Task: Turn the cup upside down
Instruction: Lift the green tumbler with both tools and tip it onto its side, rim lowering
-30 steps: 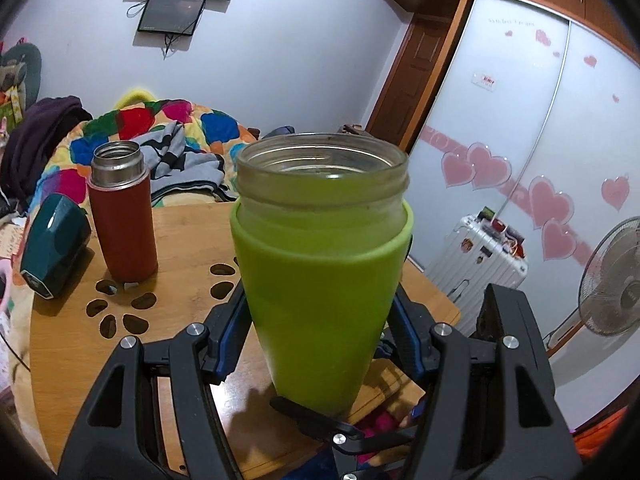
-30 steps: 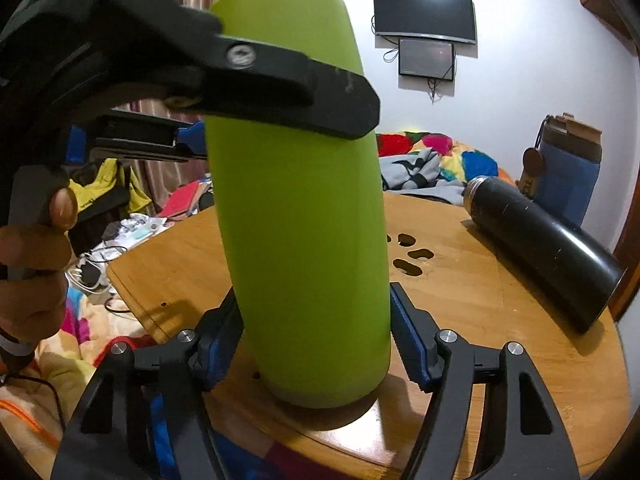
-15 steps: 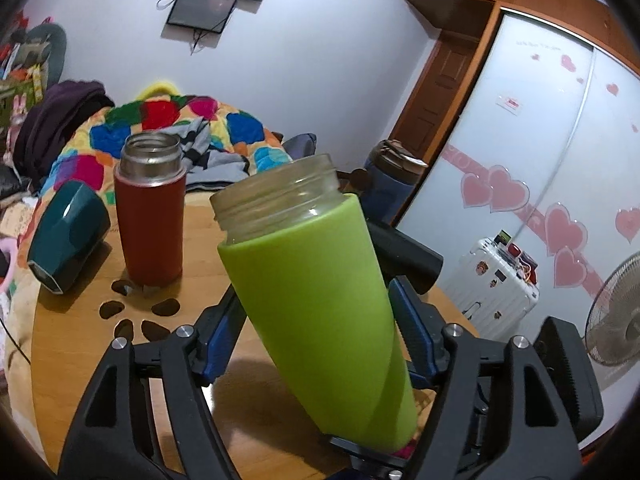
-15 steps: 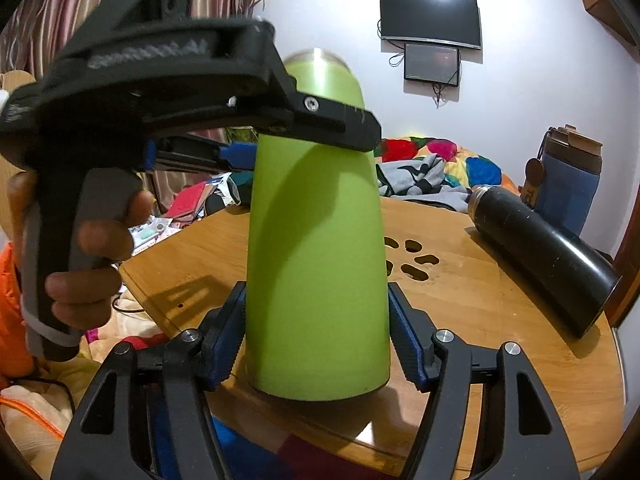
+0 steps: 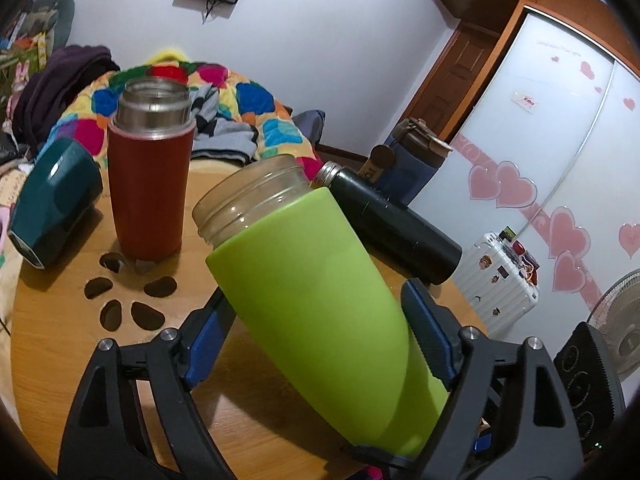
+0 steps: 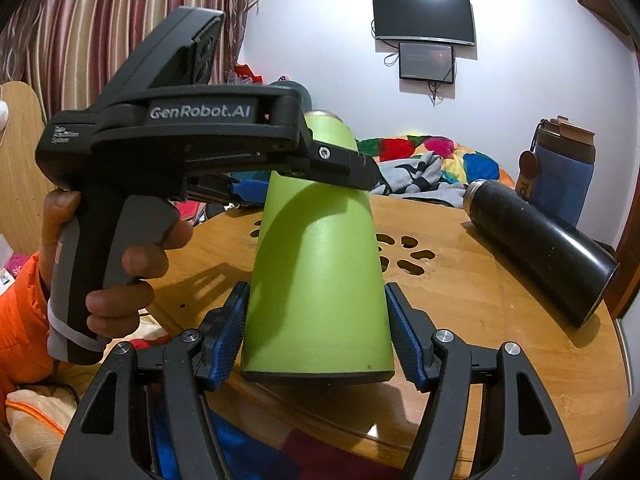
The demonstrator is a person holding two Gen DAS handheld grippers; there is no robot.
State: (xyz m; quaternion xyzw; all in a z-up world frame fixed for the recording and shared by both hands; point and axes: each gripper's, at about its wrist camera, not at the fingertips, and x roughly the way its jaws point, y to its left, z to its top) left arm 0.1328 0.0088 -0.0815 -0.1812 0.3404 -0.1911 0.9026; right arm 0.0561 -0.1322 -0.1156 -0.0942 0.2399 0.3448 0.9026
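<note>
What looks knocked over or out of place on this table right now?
The black flask lies on its side on the wooden table, and the teal cup is tipped over too. The green cup is tilted, but both grippers hold it.

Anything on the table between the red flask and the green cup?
Only bare wood and the cut-out holes; the left wrist view shows nothing standing between the red flask and the tilted green cup.

One green cup (image 5: 316, 296), three flasks—red (image 5: 150, 184), black (image 5: 392, 224), blue (image 6: 564, 172)—and one teal mug (image 5: 54, 204).
</note>
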